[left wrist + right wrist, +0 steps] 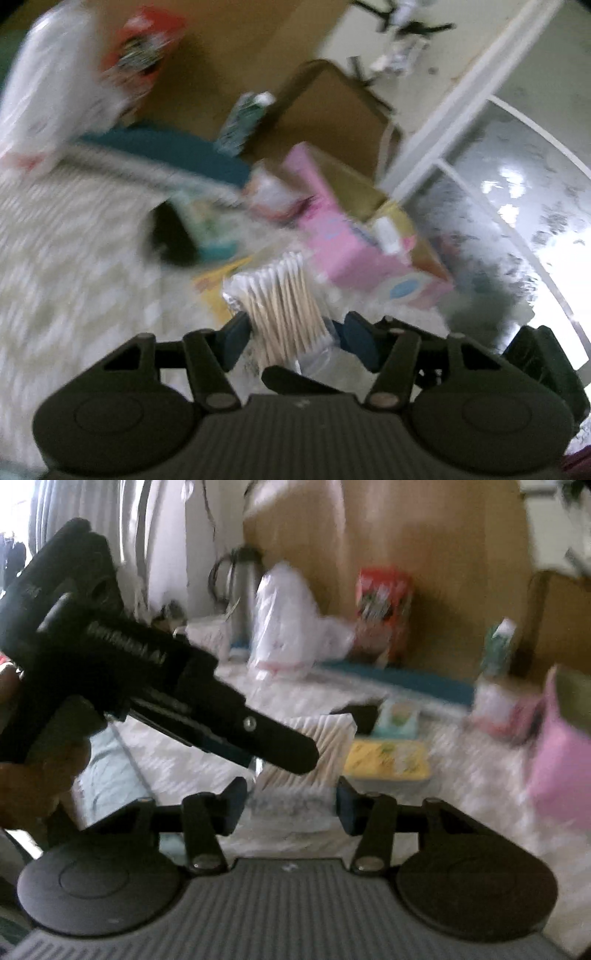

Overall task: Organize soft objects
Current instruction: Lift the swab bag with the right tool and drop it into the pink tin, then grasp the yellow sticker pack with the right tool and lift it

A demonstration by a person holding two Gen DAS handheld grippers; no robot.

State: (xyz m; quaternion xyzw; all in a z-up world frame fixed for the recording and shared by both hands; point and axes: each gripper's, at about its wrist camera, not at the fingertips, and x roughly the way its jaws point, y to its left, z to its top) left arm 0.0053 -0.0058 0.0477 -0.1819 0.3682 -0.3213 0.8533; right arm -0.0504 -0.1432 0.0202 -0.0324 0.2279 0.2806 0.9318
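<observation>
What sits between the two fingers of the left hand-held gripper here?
A clear bag of cotton swabs lies between the fingers of the left hand-held gripper, seen in the left wrist view. The right wrist view shows the same bag under that gripper.

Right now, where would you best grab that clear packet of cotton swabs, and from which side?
Across the middle of the cotton swab packet, pinching its flat faces from the near end. The sticks lie in one stiff parallel bundle, so squeezing across them holds firm, while the loose plastic end would slip. The left gripper seems closed on it that way.
</observation>
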